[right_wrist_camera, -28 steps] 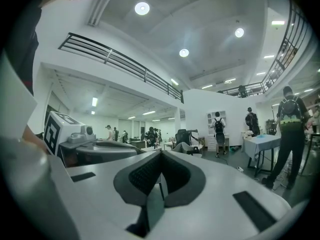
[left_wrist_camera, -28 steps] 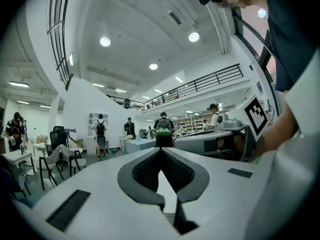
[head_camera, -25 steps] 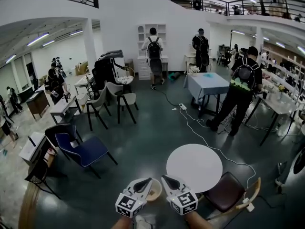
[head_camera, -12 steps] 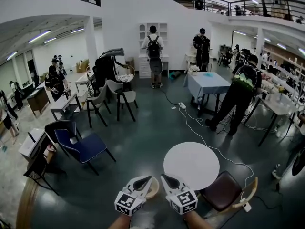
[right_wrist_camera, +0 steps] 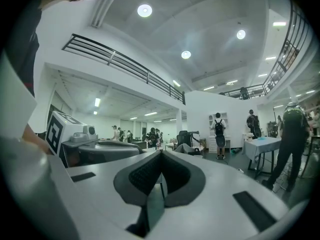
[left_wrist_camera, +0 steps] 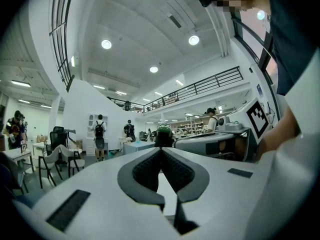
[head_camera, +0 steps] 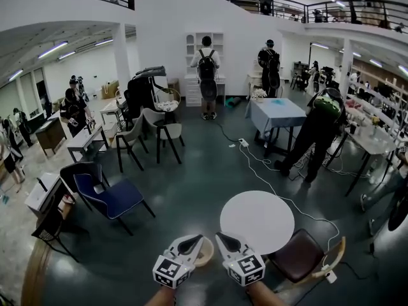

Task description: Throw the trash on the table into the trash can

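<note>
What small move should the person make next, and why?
Probably step toward the round white table: the left gripper and right gripper are both shut and empty, held side by side, and the table lies ahead of them, untouched.

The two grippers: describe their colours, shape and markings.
The left gripper and right gripper match: pale grey wedge-shaped shells tapering to a point, dark textured pads inside, small black rectangular strips on top. Each carries a white cube with black square markers. No cables show.
</note>
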Demonstrator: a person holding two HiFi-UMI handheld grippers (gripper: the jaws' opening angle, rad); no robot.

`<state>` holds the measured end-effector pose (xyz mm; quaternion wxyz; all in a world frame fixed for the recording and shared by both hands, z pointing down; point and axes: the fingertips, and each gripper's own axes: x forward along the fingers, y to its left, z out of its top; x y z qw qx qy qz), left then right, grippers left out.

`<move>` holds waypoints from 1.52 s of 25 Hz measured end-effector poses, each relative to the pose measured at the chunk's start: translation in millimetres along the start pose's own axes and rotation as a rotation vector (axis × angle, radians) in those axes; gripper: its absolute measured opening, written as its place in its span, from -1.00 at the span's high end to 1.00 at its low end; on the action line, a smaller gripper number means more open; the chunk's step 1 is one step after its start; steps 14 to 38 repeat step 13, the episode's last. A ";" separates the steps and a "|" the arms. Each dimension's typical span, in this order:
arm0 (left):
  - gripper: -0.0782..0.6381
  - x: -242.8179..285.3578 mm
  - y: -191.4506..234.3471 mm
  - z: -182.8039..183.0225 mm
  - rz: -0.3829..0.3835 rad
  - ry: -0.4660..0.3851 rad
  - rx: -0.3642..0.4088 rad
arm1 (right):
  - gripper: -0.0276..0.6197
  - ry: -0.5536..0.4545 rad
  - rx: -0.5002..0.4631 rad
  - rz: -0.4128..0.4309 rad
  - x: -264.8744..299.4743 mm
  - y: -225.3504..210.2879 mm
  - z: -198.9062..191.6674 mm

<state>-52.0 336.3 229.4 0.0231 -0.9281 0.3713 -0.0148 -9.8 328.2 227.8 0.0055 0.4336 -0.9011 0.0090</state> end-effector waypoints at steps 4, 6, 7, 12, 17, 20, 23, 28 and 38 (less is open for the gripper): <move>0.74 -8.1 6.1 0.7 0.006 -0.008 -0.011 | 0.86 0.013 -0.003 0.000 3.4 7.3 -1.4; 0.74 -9.6 5.6 -0.6 0.001 -0.005 -0.015 | 0.86 0.013 -0.001 -0.004 3.6 8.5 -1.4; 0.74 -9.6 5.7 -1.1 -0.001 -0.004 -0.015 | 0.86 0.011 0.000 -0.007 4.0 8.1 -1.3; 0.74 -13.2 8.2 -6.7 -0.009 0.016 -0.007 | 0.86 0.012 0.012 -0.012 6.0 9.8 -2.0; 0.74 -14.1 8.5 -8.5 -0.012 0.020 -0.005 | 0.86 0.013 0.013 -0.013 6.1 10.5 -1.8; 0.74 -14.1 8.5 -8.5 -0.012 0.020 -0.005 | 0.86 0.013 0.013 -0.013 6.1 10.5 -1.8; 0.74 -14.1 8.5 -8.5 -0.012 0.020 -0.005 | 0.86 0.013 0.013 -0.013 6.1 10.5 -1.8; 0.74 -14.1 8.5 -8.5 -0.012 0.020 -0.005 | 0.86 0.013 0.013 -0.013 6.1 10.5 -1.8; 0.74 -14.1 8.5 -8.5 -0.012 0.020 -0.005 | 0.86 0.013 0.013 -0.013 6.1 10.5 -1.8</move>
